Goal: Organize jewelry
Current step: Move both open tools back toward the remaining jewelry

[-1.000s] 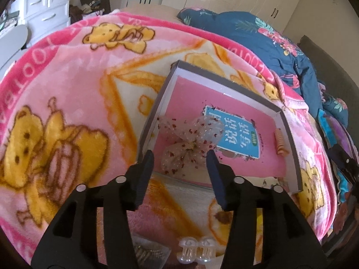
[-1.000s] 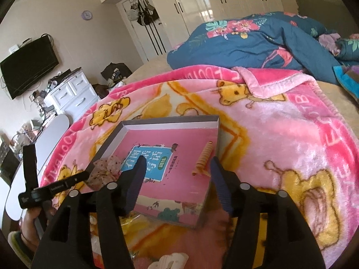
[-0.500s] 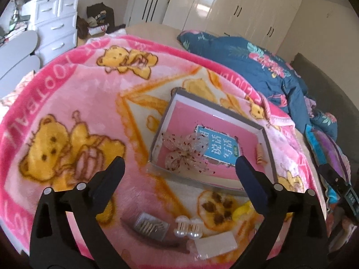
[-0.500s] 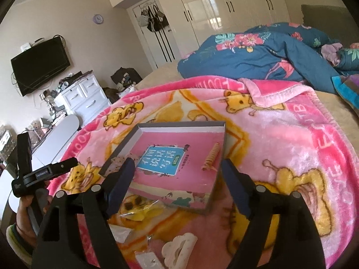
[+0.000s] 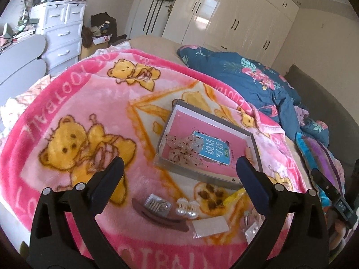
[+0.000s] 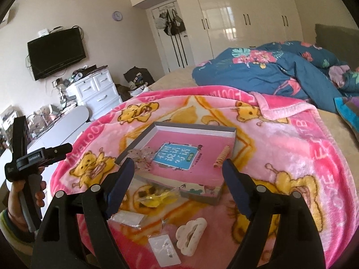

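A grey shallow box [image 5: 207, 116] [image 6: 195, 126] with a pink floor lies on the pink bear blanket. In it lie a sheer red-dotted bow [image 5: 184, 148] [image 6: 142, 155] and an orange spiral clip [image 6: 221, 158]. In front of it lie a brown hair clip [image 5: 157, 217], a silver comb clip [image 5: 158, 205], pearl earrings [image 5: 187, 207], a yellow piece [image 6: 157, 198], small clear bags [image 5: 211, 225] [image 6: 165, 248] and a white cloud claw clip [image 6: 190, 233]. My left gripper [image 5: 179, 168] and right gripper [image 6: 178, 170] are open, empty, held above the loose items.
A blue flowered quilt [image 5: 246, 78] is heaped at the back right of the bed. White drawers [image 5: 60, 33] and a grey rounded table [image 5: 20, 53] stand to the left. Wardrobes [image 6: 235, 22] line the far wall. The blanket's front edge drops off just below the loose items.
Both grippers opened wide and pulled back and up from the box. The bow, between the left fingers before, lies in the box. More loose items in front have come into view.
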